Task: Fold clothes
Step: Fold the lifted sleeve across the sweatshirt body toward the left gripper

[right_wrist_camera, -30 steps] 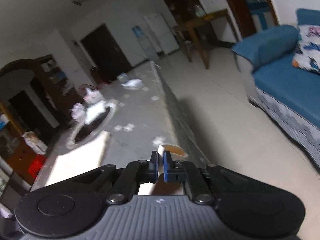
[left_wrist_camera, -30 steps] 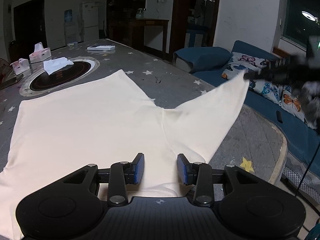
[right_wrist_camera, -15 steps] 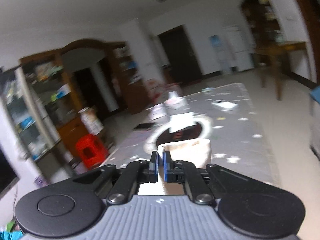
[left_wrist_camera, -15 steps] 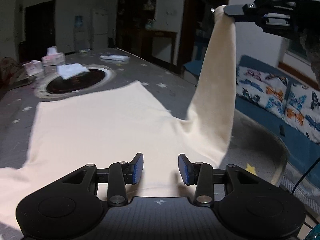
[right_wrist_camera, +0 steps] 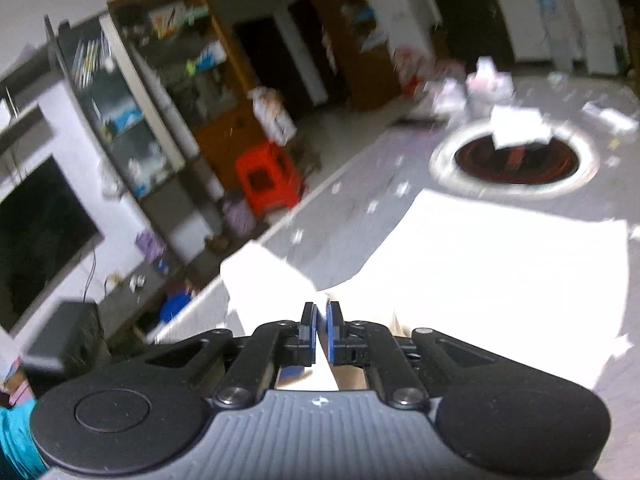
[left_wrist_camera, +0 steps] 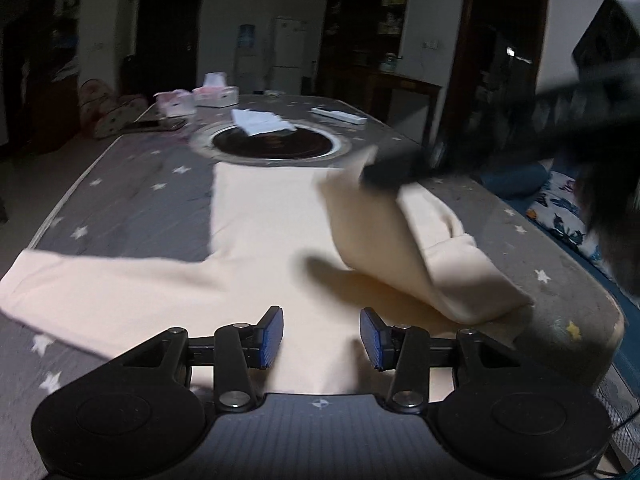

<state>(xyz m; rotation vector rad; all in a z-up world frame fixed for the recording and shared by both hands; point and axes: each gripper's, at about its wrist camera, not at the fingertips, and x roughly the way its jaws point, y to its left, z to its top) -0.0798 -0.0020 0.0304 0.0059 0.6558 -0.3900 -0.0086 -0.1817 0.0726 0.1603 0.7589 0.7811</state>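
Note:
A cream long-sleeved top [left_wrist_camera: 264, 240] lies spread on the grey star-patterned table [left_wrist_camera: 132, 208]. Its left sleeve [left_wrist_camera: 92, 284] stretches out flat. Its right sleeve [left_wrist_camera: 404, 252] is lifted and folded over the body, held by my right gripper [left_wrist_camera: 380, 172], which is blurred above the cloth. In the right wrist view my right gripper [right_wrist_camera: 321, 330] is shut on that sleeve, a strip of cloth showing between its blue pads. My left gripper [left_wrist_camera: 321, 338] hovers over the near edge of the top, its jaws opening with nothing pinched between them.
A round dark hotplate [left_wrist_camera: 272, 144] is set in the table beyond the top, with white paper [left_wrist_camera: 260, 122] on it. Tissue boxes [left_wrist_camera: 216, 94] stand at the far end. A blue sofa with patterned cushions [left_wrist_camera: 568, 216] is at the right, a red stool [right_wrist_camera: 268, 180] on the floor.
My right gripper has carried the right sleeve up from the table's right edge and over across the top's body. The left view has swung left, showing the left sleeve, and the left jaws have widened slightly.

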